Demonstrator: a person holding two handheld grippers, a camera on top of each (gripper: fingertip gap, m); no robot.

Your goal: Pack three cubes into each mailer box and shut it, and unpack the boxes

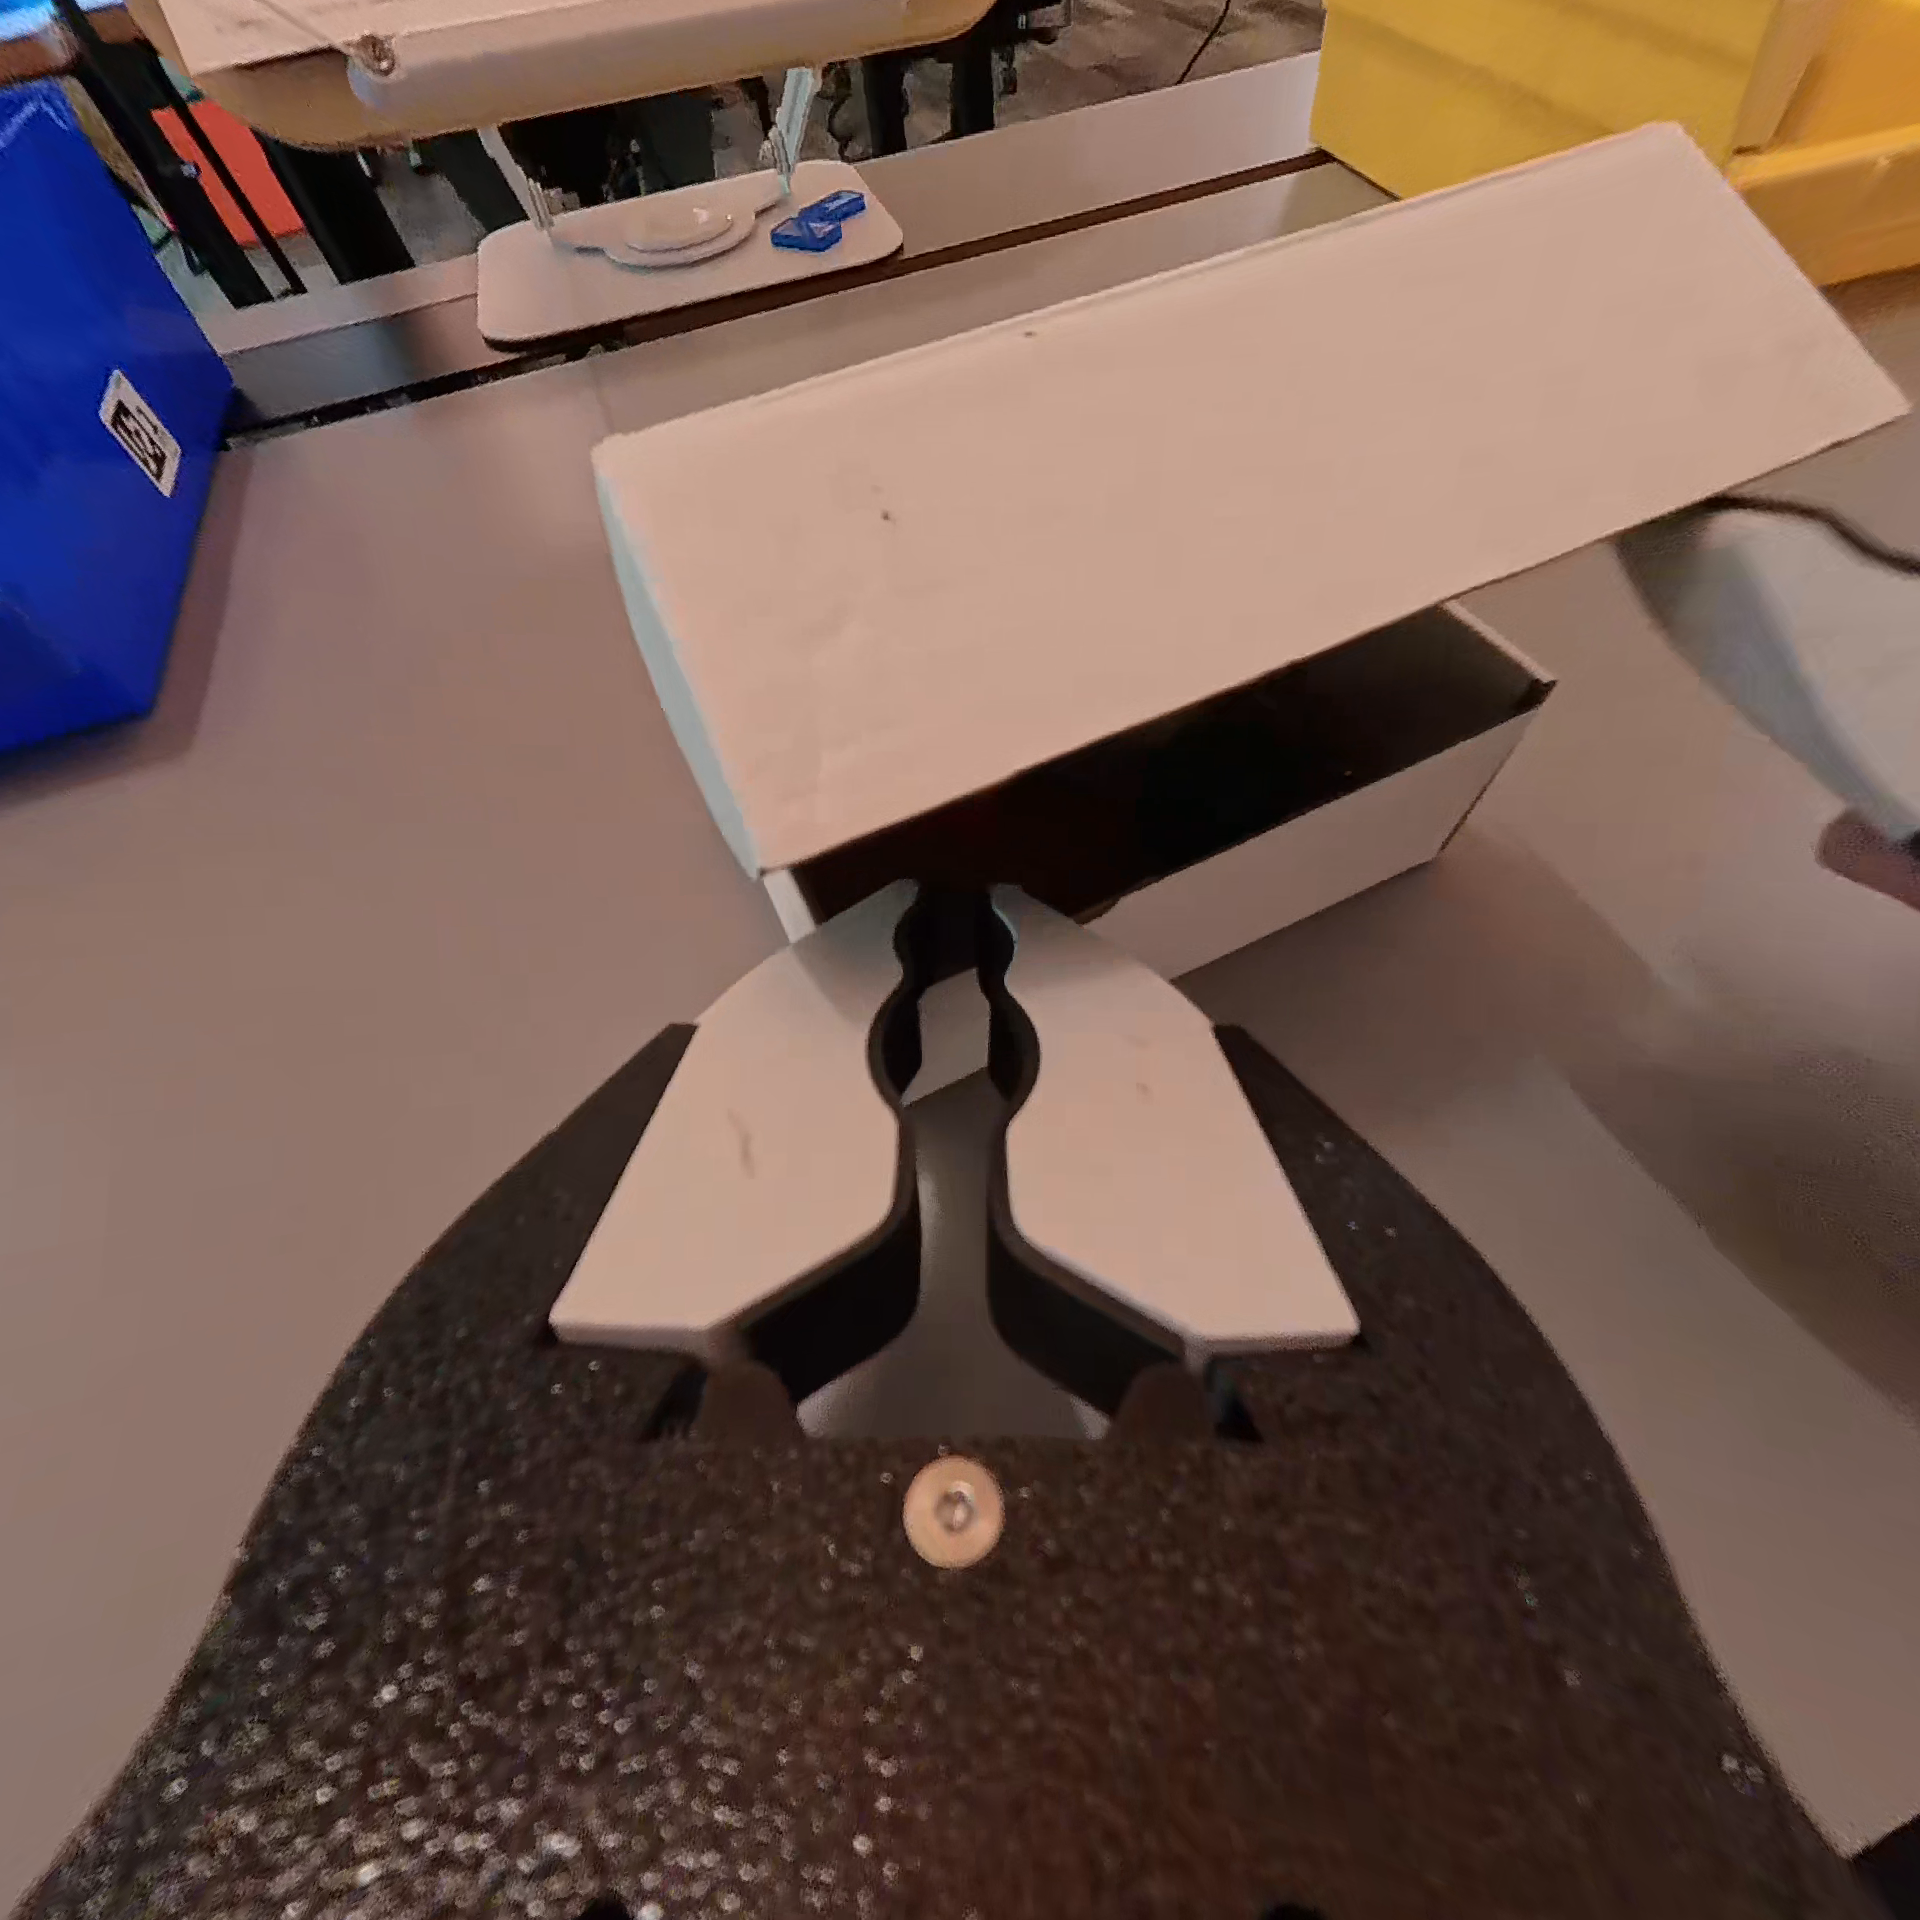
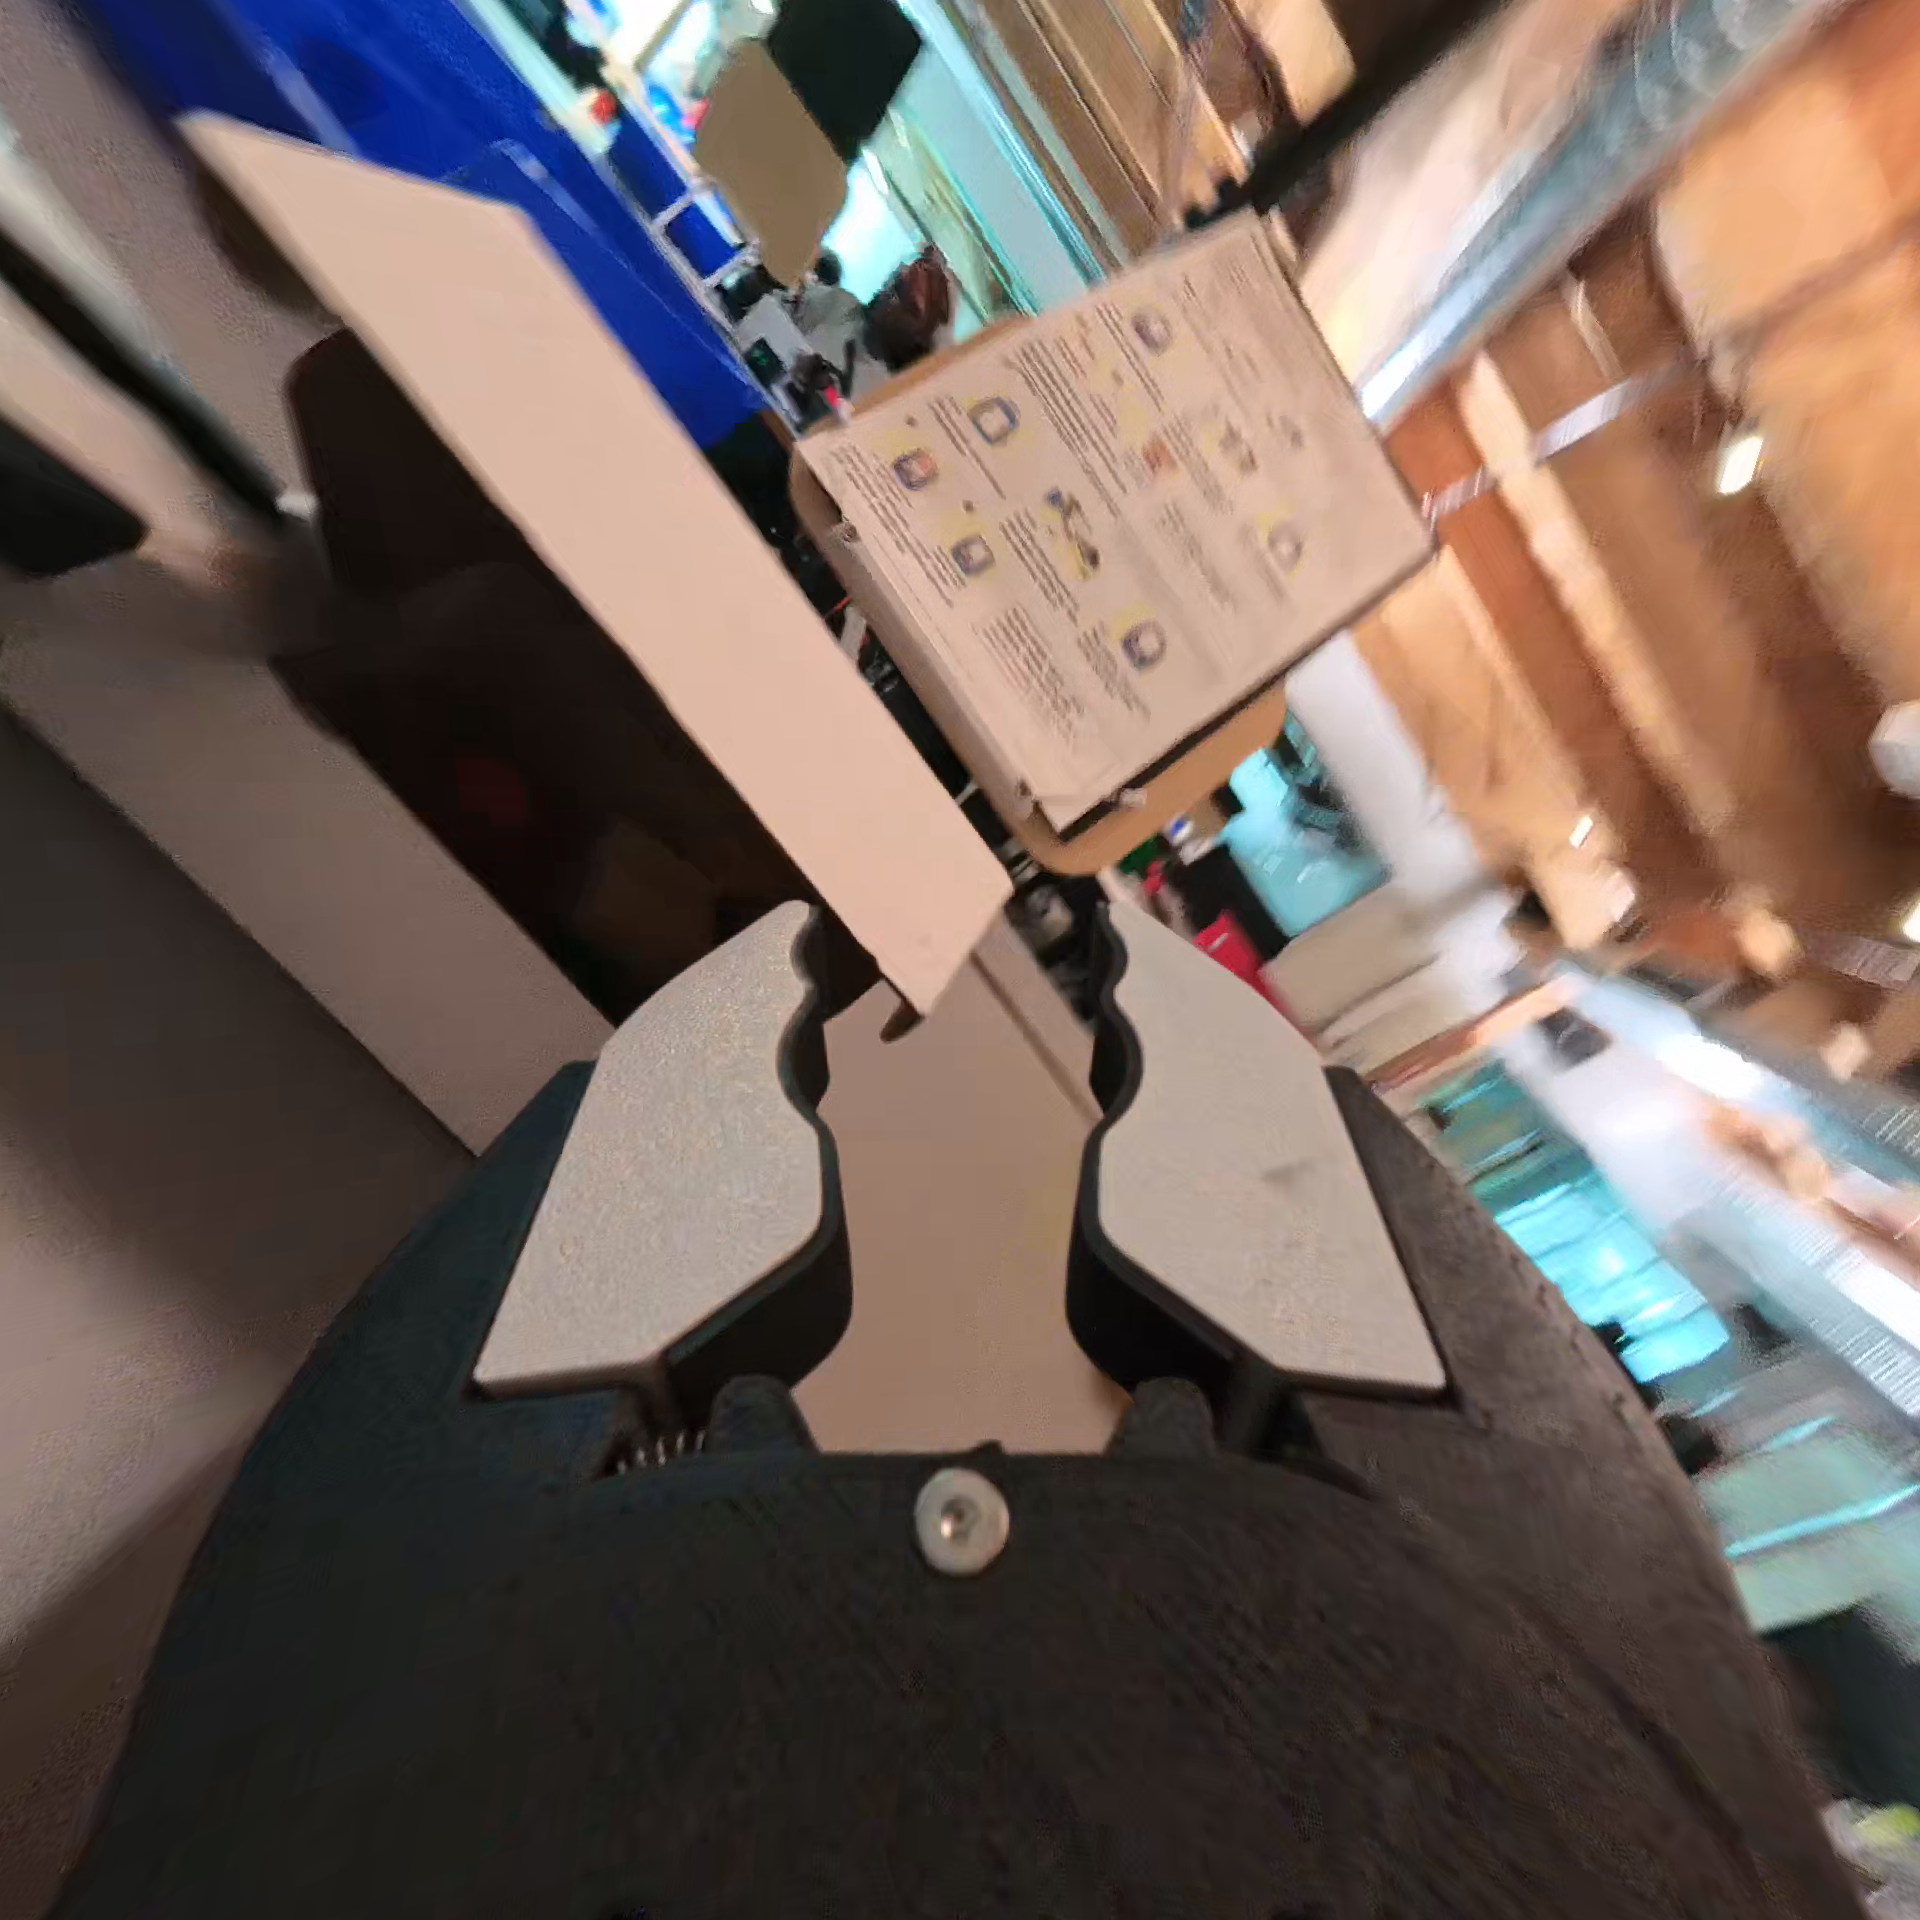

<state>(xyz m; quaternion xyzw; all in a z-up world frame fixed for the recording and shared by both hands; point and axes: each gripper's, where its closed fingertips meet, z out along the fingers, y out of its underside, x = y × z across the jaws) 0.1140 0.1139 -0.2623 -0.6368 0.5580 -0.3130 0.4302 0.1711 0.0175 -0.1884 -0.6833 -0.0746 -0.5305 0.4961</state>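
A white mailer box [image 1: 1299,831] stands on the grey table [image 1: 364,883]. Its lid [image 1: 1195,499] is half raised over the dark inside, and I cannot make out what is in the box. My left gripper [image 1: 951,920] is shut, with its tips at the rim of the box's front wall near the left corner. My right gripper [image 2: 956,935] is open, and the lid's [image 2: 582,499] end corner sits between its fingertips. In the left wrist view it is a blurred shape [image 1: 1787,665] under the lid's right end.
A blue bin [image 1: 83,468] stands at the left of the table and a yellow bin [image 1: 1558,94] at the back right. A stand with a white base [image 1: 686,260] holds a board with a printed sheet [image 2: 1122,540] behind the box.
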